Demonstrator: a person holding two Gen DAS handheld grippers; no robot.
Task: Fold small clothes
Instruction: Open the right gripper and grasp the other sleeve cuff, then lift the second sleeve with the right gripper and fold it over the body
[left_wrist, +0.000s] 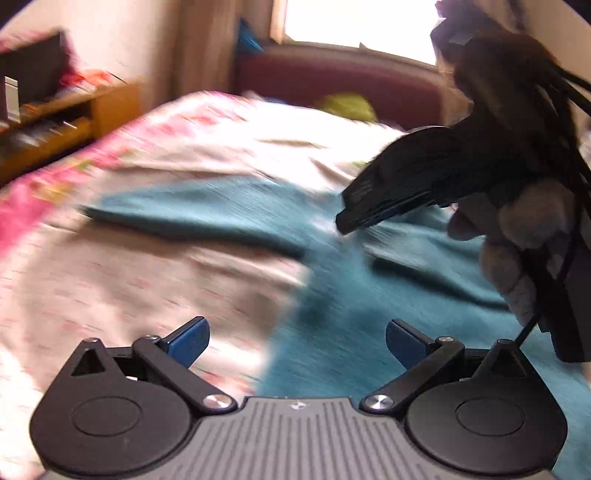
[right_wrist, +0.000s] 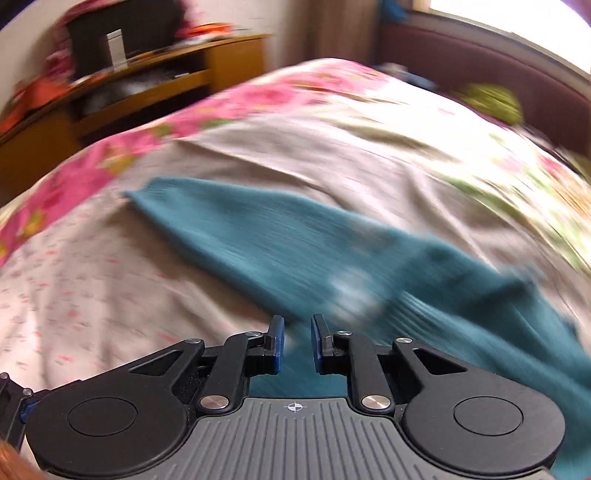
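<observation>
Wooden shelf (right_wrist: 155, 85) at far left, beside bed. Floral bedsheet (right_wrist: 92, 295) covers bed. Teal knit garment (right_wrist: 280, 243) lies on sheet, sleeve stretched out flat toward left, body bunched toward right. Left gripper (left_wrist: 297, 341) hovers over garment's left edge, jaws wide apart, holding nothing. Right gripper (right_wrist: 297, 343) above sleeve base, jaws narrowly parted, nothing between them. Both views motion-blurred. Likely step: folding sleeve inward. Advice: pinch cuff only, avoid catching sheet, lay sleeve flat across body.

sweater (right_wrist: 280, 251): teal ribbed knit, matt
bedsheet (right_wrist: 110, 295): thin floral printed cloth
desk (right_wrist: 229, 62): smooth wood
left gripper (left_wrist: 297, 341): matt black plastic
</observation>
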